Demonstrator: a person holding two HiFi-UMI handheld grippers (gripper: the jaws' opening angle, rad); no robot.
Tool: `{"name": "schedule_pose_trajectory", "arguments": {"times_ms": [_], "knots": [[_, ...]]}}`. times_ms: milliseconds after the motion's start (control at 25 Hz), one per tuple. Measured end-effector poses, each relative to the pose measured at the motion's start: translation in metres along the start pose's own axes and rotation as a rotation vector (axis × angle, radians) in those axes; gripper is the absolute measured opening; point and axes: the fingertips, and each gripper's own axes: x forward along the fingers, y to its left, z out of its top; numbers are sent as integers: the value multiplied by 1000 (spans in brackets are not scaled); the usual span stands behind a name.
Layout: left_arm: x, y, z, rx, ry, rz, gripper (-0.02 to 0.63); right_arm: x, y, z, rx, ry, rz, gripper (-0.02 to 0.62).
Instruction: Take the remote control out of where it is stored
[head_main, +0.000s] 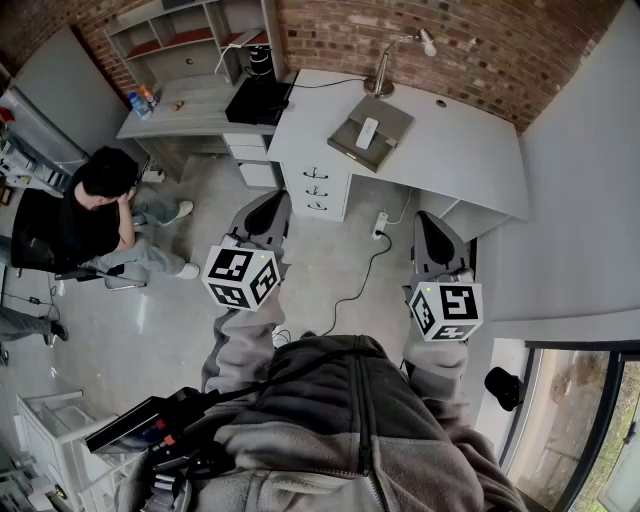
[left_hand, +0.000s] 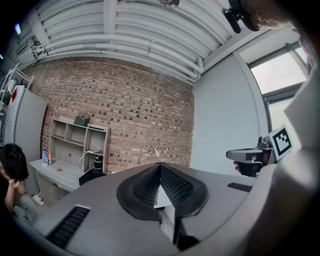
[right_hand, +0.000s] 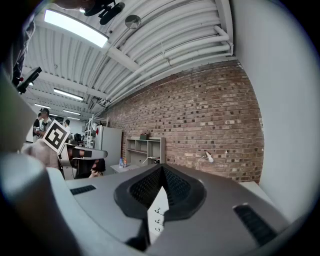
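A small white remote-like object (head_main: 368, 131) lies on a flat grey box (head_main: 372, 135) on the white desk (head_main: 470, 150), far ahead of both grippers. I cannot tell for certain that it is the remote. The desk's drawer stack (head_main: 318, 188) has its three drawers closed. My left gripper (head_main: 270, 205) and right gripper (head_main: 428, 222) are held at waist height over the floor, both shut with nothing between their jaws. In the left gripper view the left gripper (left_hand: 160, 166) points at the brick wall. In the right gripper view the right gripper (right_hand: 162, 168) points toward the drawers (right_hand: 156, 210).
A person (head_main: 100, 215) sits on a chair at the left. A grey desk (head_main: 190, 110) with shelves (head_main: 190, 35) and a black device (head_main: 258, 100) adjoins the white desk. A desk lamp (head_main: 385, 65) stands at the back. A power strip (head_main: 380, 222) and cable lie on the floor.
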Motion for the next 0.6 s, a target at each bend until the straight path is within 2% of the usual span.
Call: {"name": "schedule_pose_trajectory", "arguments": {"times_ms": [600], "knots": [[0,7,-2,4,6,-17,6,14,9,-10,14,43,18,3]]}}
